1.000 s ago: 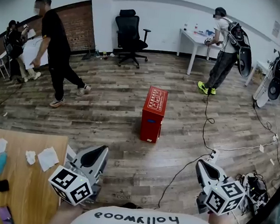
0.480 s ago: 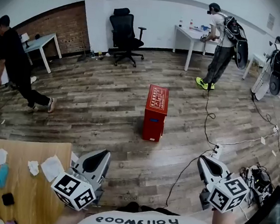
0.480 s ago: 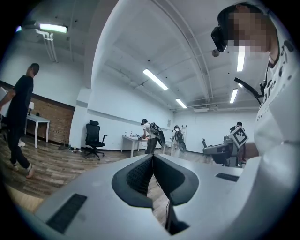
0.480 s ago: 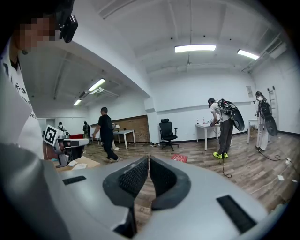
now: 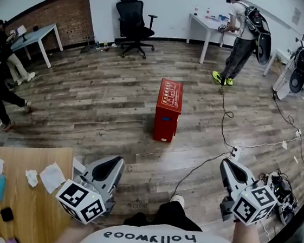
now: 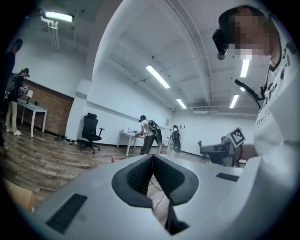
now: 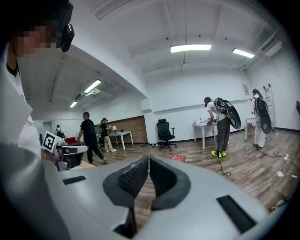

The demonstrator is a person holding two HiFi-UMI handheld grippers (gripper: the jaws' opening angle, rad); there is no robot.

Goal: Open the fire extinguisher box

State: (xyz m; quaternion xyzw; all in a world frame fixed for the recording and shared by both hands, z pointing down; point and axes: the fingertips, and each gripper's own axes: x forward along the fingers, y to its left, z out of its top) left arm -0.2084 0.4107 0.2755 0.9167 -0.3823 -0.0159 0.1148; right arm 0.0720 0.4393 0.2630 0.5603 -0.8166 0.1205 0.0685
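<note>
The red fire extinguisher box (image 5: 167,110) stands upright on the wood floor, mid-room, with its door closed. It shows as a small red edge (image 6: 115,160) in the left gripper view and as a red top (image 7: 177,157) in the right gripper view. My left gripper (image 5: 118,162) is low at the left, well short of the box, with its jaws together and nothing between them (image 6: 153,156). My right gripper (image 5: 226,165) is low at the right, also far from the box, shut and empty (image 7: 148,157).
A wooden table (image 5: 44,209) with tissues lies at the bottom left. Cables (image 5: 224,133) and a pile of gear (image 5: 279,193) lie on the floor to the right. A person with a backpack (image 5: 242,38) stands at a white desk (image 5: 204,25). An office chair (image 5: 131,23) is at the back.
The person in black has walked off to the left edge. Both grippers have drifted slightly lower in the head view, and my dark knee now shows at the bottom. The box has not moved.
</note>
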